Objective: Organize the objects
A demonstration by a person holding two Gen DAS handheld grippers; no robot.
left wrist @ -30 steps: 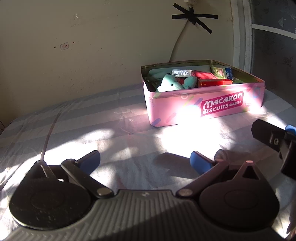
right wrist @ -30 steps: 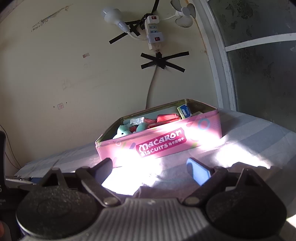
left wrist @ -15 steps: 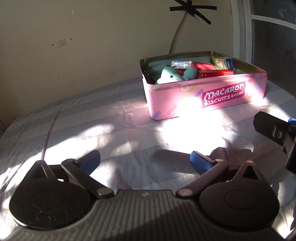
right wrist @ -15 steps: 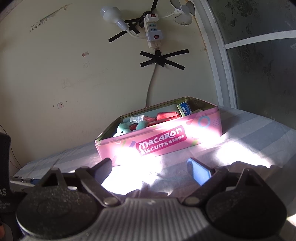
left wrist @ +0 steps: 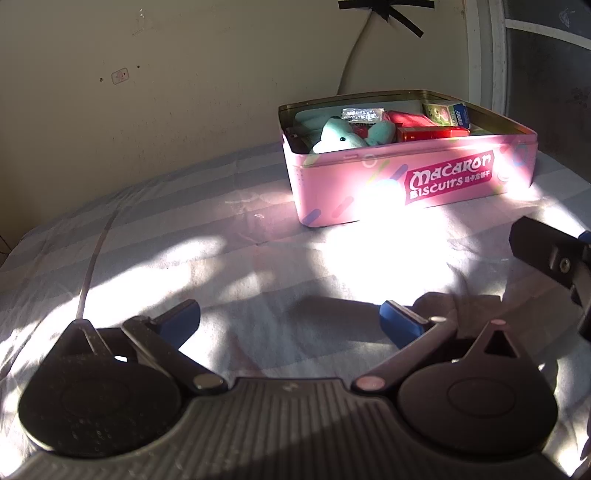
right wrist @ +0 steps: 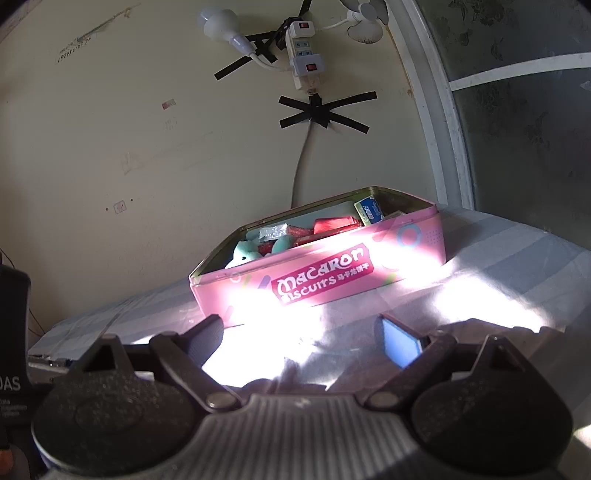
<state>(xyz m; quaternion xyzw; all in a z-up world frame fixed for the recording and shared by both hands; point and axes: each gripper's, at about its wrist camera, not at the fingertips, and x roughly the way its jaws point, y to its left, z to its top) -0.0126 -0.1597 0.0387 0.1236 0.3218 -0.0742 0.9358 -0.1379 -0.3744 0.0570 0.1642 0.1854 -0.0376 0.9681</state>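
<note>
A pink "Macaron Biscuits" tin (left wrist: 436, 177) stands open on the striped cloth, also in the right wrist view (right wrist: 332, 280). Inside lie a teal plush toy (left wrist: 340, 136), a silver foil packet (left wrist: 362, 113), red boxes (left wrist: 432, 133) and a small green-blue carton (left wrist: 448, 113). My left gripper (left wrist: 290, 323) is open and empty, low over the cloth, well in front of the tin. My right gripper (right wrist: 303, 338) is open and empty, in front of the tin; part of it shows at the right edge of the left wrist view (left wrist: 550, 254).
The striped cloth (left wrist: 166, 229) covers the surface, with bright sun patches. A wall stands right behind the tin, with a taped power strip (right wrist: 304, 55), a bulb (right wrist: 218, 26) and a cable (right wrist: 301, 162). A window frame (right wrist: 432, 110) is at the right.
Both views have tilted slightly downward, so the tin sits a little higher in the left wrist view. Both grippers remain open and empty.
</note>
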